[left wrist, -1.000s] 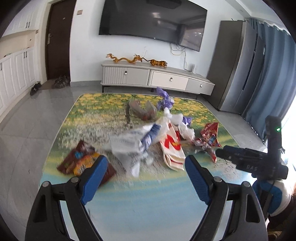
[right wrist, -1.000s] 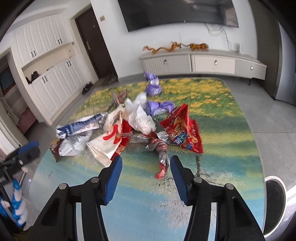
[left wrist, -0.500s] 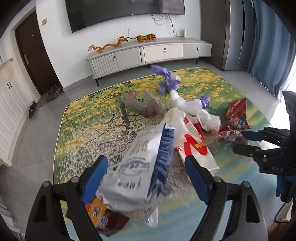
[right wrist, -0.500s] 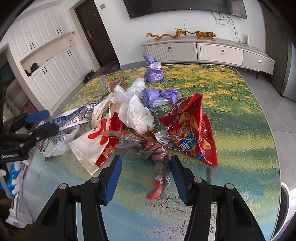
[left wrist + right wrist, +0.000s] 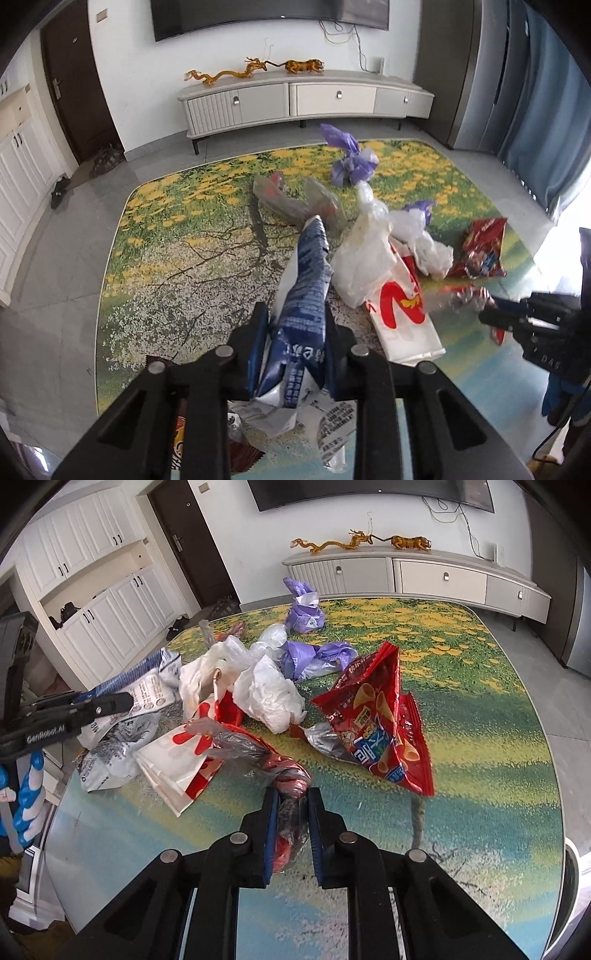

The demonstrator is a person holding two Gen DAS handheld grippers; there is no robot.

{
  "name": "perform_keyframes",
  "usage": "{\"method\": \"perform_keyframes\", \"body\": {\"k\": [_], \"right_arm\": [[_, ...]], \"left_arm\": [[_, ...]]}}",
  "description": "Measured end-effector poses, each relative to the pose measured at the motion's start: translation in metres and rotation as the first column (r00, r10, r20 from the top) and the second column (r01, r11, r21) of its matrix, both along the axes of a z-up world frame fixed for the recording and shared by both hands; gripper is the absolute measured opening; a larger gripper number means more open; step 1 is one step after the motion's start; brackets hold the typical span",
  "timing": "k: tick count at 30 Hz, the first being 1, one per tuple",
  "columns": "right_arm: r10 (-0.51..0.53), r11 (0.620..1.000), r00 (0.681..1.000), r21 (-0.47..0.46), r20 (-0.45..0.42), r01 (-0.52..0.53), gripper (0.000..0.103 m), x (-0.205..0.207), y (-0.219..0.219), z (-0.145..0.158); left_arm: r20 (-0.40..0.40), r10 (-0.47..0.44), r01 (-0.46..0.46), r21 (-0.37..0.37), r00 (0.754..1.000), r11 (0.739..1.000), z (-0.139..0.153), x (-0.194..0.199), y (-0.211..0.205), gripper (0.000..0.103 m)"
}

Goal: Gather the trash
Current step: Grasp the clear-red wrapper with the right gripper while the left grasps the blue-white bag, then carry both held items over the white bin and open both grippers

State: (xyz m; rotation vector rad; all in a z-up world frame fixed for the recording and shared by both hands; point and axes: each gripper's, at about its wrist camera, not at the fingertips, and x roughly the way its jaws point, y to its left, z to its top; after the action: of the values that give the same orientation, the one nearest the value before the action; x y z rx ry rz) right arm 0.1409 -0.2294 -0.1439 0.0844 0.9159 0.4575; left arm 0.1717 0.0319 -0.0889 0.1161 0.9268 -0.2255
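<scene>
Left gripper: closed on a blue and white bag, which sticks up between the fingers and off the table.
Right gripper: pinched on a twisted clear wrapper with red inside, at the near edge of the heap.
Trash heap: mid-table; red snack bag, white and red paper bag, white plastic bags, purple bags.
Open room: bare tabletop on the near side and to the right of the snack bag; far half is bare past the purple bags.
Edges: table's rounded right rim shows; floor lies beyond.
Hidden: a dark wrapper under the left gripper, mostly covered.
Writing: "GenRobot.AI" on the left gripper's side; bag print is too blurred to read.
</scene>
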Motion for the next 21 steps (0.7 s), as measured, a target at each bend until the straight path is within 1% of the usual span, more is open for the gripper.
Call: {"method": "perform_keyframes", "body": {"k": [2, 6, 10, 12, 15, 17, 19, 21], "right_arm": [[0.001, 1.0, 1.0, 0.008, 0.007, -0.001, 0.014, -0.005, -0.001, 0.004], [-0.011, 1.0, 0.999, 0.026, 0.036, 0.011, 0.014, -0.018, -0.007, 0.015], [-0.032, 0.998, 0.997, 0.053, 0.066, 0.028, 0.014, -0.029, -0.018, 0.029], [-0.051, 0.996, 0.995, 0.072, 0.086, 0.045, 0.014, -0.036, -0.027, 0.039], [-0.09, 0.993, 0.989, 0.088, 0.115, 0.08, 0.014, -0.045, -0.042, 0.051], [-0.134, 0.988, 0.982, 0.096, 0.135, 0.122, 0.014, -0.052, -0.062, 0.058], [-0.191, 0.98, 0.97, 0.088, 0.152, 0.179, 0.014, -0.059, -0.086, 0.064], [-0.27, 0.963, 0.947, 0.059, 0.171, 0.264, 0.014, -0.069, -0.119, 0.069]], "left_arm": [[0.002, 0.015, -0.015, -0.034, 1.0, 0.999, 0.004, -0.001, 0.005, 0.024], [0.041, 0.039, -0.036, -0.058, 0.998, 0.998, 0.018, -0.01, 0.011, 0.024], [0.085, 0.055, -0.048, -0.09, 0.995, 0.995, 0.038, -0.02, 0.014, 0.024], [0.1, 0.045, -0.033, -0.117, 0.994, 0.993, 0.051, -0.025, 0.008, 0.024], [0.119, 0.002, 0.014, -0.139, 0.993, 0.99, 0.066, -0.031, -0.015, 0.024], [0.139, -0.054, 0.074, -0.149, 0.989, 0.986, 0.078, -0.033, -0.043, 0.024], [0.145, -0.111, 0.135, -0.161, 0.983, 0.978, 0.085, -0.033, -0.074, 0.024], [0.139, -0.181, 0.205, -0.178, 0.974, 0.963, 0.089, -0.032, -0.112, 0.024]]}}
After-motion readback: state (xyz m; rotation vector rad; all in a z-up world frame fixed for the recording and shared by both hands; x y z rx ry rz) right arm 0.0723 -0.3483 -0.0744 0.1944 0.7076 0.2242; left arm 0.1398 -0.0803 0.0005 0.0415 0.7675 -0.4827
